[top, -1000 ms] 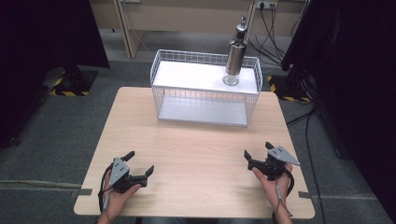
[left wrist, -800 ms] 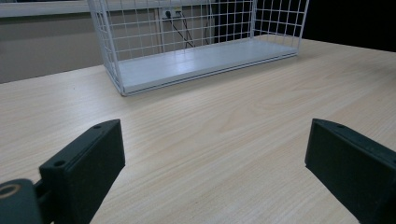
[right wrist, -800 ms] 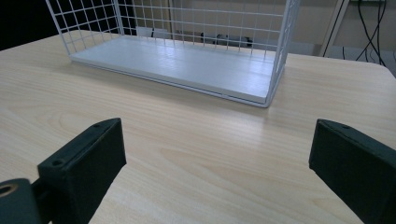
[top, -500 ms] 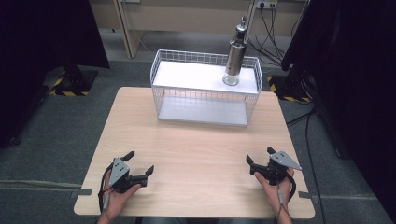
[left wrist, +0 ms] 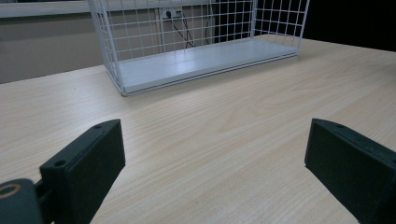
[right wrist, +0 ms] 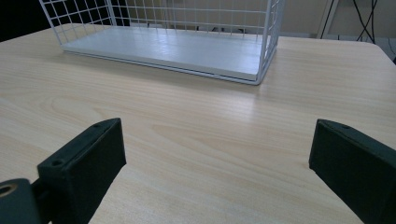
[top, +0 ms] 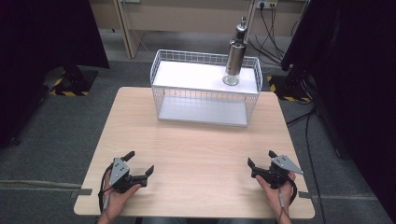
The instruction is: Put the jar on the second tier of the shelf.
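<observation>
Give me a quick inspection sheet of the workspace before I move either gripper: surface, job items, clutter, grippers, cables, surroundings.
Surface: light wooden table, bare between the grippers and the rack.
Job's things: white wire shelf rack at the table's far edge; a tall bottle with a pump-like top stands upright on the upper shelf, right end. Lower shelf has nothing on it.
Clutter: nothing seen.
Grippers: left gripper and right gripper both open, holding nothing, resting low at the near edge, far from the rack.
Cables: one trails from each gripper along the person's wrist; more run on the floor behind the table to a wall socket.
Surroundings: grey carpet, dark curtains on both sides, yellow-black striped bases on the floor.
</observation>
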Demonstrator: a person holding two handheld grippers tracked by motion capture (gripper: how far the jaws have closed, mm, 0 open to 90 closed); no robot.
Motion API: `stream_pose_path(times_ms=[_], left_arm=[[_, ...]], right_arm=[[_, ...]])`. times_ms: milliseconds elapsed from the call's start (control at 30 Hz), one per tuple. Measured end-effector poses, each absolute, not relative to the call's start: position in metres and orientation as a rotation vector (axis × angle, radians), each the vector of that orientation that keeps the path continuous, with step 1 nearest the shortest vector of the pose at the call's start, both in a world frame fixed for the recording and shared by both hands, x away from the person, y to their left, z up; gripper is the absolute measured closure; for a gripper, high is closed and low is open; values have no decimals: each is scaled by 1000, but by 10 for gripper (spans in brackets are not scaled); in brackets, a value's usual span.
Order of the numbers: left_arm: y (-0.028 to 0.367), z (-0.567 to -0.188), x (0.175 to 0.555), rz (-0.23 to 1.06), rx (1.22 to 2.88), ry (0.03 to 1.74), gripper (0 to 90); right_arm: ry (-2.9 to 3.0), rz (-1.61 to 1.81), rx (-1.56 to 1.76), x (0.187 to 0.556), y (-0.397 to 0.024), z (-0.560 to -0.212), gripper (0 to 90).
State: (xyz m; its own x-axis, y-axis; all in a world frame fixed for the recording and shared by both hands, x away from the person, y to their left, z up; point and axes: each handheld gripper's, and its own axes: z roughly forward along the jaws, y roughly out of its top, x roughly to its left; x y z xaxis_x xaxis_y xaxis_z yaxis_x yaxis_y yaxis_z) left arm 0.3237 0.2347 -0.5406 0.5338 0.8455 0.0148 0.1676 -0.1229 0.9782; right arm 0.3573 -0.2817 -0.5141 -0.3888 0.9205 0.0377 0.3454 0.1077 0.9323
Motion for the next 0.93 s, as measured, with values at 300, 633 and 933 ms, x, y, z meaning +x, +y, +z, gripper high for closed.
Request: stream_pose_path(times_ms=[300, 633, 933], left_arm=[[235, -541, 324, 730, 1613, 882, 47], [235, -541, 324, 729, 1613, 882, 48], [235, -541, 324, 729, 1618, 878, 48]], right_arm=[[1815, 1268, 1237, 356, -281, -519, 40], [1824, 1262, 1251, 356, -282, -524, 41], [1822, 1265, 1252, 355, -282, -524, 41]])
